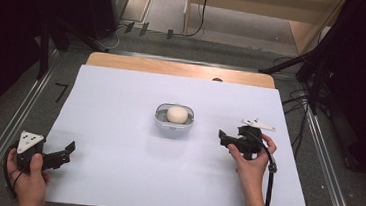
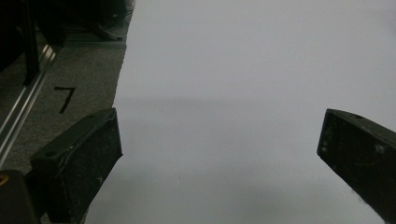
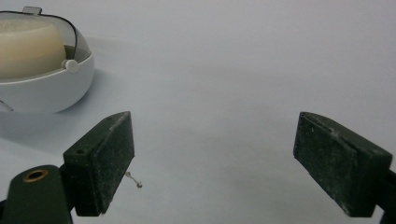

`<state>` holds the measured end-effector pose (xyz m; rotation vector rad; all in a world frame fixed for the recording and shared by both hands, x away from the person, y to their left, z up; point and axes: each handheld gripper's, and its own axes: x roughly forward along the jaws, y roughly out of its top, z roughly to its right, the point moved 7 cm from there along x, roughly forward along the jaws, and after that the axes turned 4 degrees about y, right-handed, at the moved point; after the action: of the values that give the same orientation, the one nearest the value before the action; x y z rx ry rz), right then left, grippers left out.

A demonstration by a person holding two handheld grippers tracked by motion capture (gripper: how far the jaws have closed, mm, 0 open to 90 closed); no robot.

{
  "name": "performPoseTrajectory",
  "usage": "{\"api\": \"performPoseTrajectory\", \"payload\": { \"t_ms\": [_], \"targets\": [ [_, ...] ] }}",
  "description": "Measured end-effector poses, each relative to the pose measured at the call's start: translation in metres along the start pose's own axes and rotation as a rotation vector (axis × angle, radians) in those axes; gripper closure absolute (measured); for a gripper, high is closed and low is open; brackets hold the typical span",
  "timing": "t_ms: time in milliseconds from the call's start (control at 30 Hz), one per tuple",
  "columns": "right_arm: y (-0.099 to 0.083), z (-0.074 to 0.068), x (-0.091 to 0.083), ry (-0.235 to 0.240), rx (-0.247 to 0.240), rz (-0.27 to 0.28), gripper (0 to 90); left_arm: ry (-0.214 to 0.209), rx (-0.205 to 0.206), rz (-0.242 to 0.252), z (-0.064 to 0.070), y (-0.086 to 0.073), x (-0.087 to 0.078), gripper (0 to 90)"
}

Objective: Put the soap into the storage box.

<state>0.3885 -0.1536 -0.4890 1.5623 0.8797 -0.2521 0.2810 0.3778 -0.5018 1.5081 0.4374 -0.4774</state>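
White soap dish (image 1: 174, 118) holding pale soap (image 1: 177, 114), mid-table. Right gripper (image 1: 224, 136): jaws wide open, empty, dish just beside, outside the gap. Left gripper (image 1: 70, 147): jaws open, empty, well apart from dish.

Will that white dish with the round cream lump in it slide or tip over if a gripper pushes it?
The dish has a rounded underside in the right gripper view, so it would probably rock or slide on the smooth white table rather than stay put. The cream lump sits loosely inside, above the rim, so it might wobble. The right gripper is nearest, jaws open.
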Motion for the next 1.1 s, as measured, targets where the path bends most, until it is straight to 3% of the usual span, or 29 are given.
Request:
{"api": "performPoseTrajectory", "payload": {
  "t_ms": [167,300,500,1100],
  "targets": [
    [-0.005,0.007,-0.003,0.002,0.015,0.003,13.0,0.0,0.001,0.0,0.0,0.0,0.0,0.3],
    [-0.009,0.012,-0.005,-0.024,0.01,-0.008,13.0,0.0,0.001,0.0,0.0,0.0,0.0,0.3],
    [-0.015,0.017,-0.012,0.009,0.026,0.018,13.1,0.0,0.002,0.002,0.0,0.0,0.0,0.3],
    [-0.038,0.048,-0.033,-0.009,0.057,0.055,13.5,0.0,0.004,0.001,0.0,0.0,0.0,0.3]
  ]
}}
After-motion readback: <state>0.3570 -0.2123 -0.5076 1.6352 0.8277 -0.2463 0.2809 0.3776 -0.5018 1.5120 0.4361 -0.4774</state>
